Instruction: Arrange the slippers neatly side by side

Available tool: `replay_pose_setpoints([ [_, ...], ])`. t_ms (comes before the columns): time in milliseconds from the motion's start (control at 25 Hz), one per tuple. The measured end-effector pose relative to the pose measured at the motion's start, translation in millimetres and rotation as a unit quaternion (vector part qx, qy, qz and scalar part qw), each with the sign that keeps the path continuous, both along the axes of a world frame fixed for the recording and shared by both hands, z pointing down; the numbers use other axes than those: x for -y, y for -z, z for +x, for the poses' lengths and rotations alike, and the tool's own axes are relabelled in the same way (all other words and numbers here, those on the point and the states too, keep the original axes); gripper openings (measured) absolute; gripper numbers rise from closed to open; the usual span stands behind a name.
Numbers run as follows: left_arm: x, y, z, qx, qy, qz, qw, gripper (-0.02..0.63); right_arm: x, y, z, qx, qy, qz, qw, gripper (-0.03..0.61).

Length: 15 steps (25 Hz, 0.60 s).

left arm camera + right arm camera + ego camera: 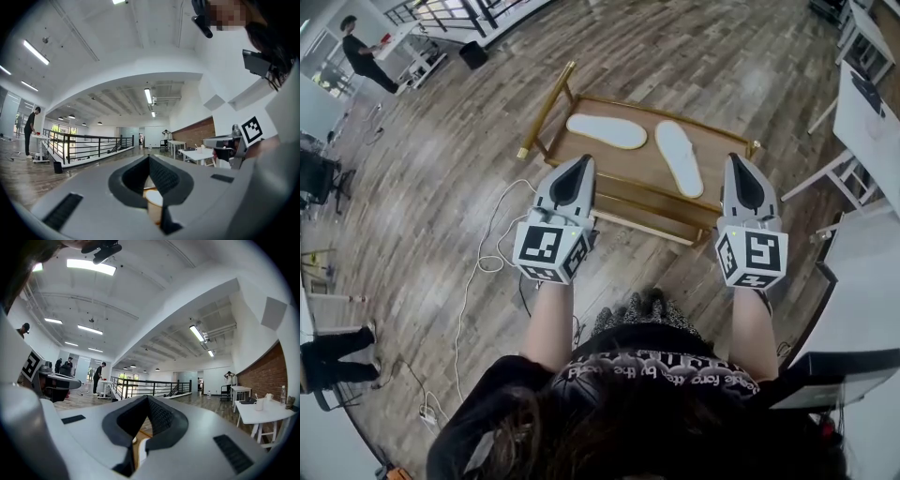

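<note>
flat white oval slippers (607,131), maybe foam, on wooden rack (614,173)

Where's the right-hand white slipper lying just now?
In the head view, the right-hand slipper lies slanted on the right half of the gold-framed wooden rack, beside the other slipper, just left of the right gripper.

Left slipper (607,131) lies on the low table (630,169), far left; right slipper (679,157) lies right of it, nearer, apart.
</note>
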<state>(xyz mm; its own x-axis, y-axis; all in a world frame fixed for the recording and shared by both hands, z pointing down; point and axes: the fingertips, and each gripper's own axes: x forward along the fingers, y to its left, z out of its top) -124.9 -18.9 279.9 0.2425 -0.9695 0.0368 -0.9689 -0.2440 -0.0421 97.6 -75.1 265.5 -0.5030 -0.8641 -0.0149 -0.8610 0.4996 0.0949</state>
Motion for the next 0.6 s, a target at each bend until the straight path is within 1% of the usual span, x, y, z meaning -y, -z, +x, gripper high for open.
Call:
replay_pose_setpoints([
  [200,22,0,1,0.000,0.011,0.001,0.9999,0.001,29,-3,-1,0.001,0.009,-0.002,1.000,0.003],
  [400,37,-12,-8,-0.002,0.017,-0.012,0.9998,0.002,49,-12,-8,0.001,0.011,-0.009,1.000,0.003],
  [600,68,-24,-17,-0.006,0.004,-0.023,0.9997,0.002,75,-26,-17,-0.004,0.000,-0.025,1.000,0.003],
])
